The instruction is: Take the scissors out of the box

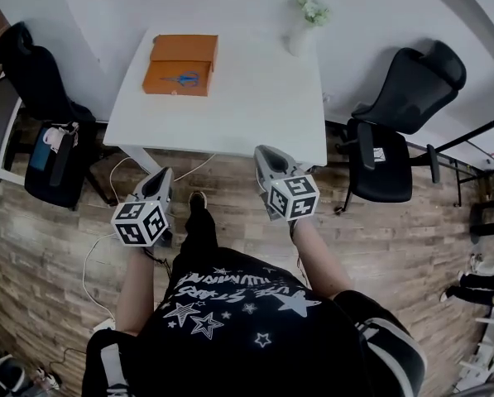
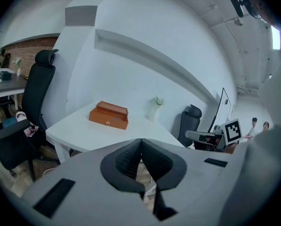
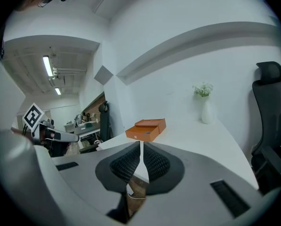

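Two grippers hang side by side over the wood-plank floor (image 1: 48, 246), just short of the near edge of a white table (image 1: 247, 98), both pointing toward it. The left gripper (image 1: 163, 174) has its ribbed black pads pressed together at the tips with nothing between them. The right gripper (image 1: 265, 151) is likewise closed on nothing, with only a thin sliver of the table showing between its pads. Neither gripper touches the table. Well apart from both, at the table's far left, sits an open orange box (image 1: 160, 85), its lid (image 1: 184, 48) lying just behind and against it. The blue-handled scissors (image 1: 180, 78) lie flat inside the box, near its middle. A white vase (image 1: 300, 35) with pale flowers stands at the far right corner of the table. One black office chair (image 1: 31, 73) stands to the table's left and another (image 1: 404, 98) to its right.
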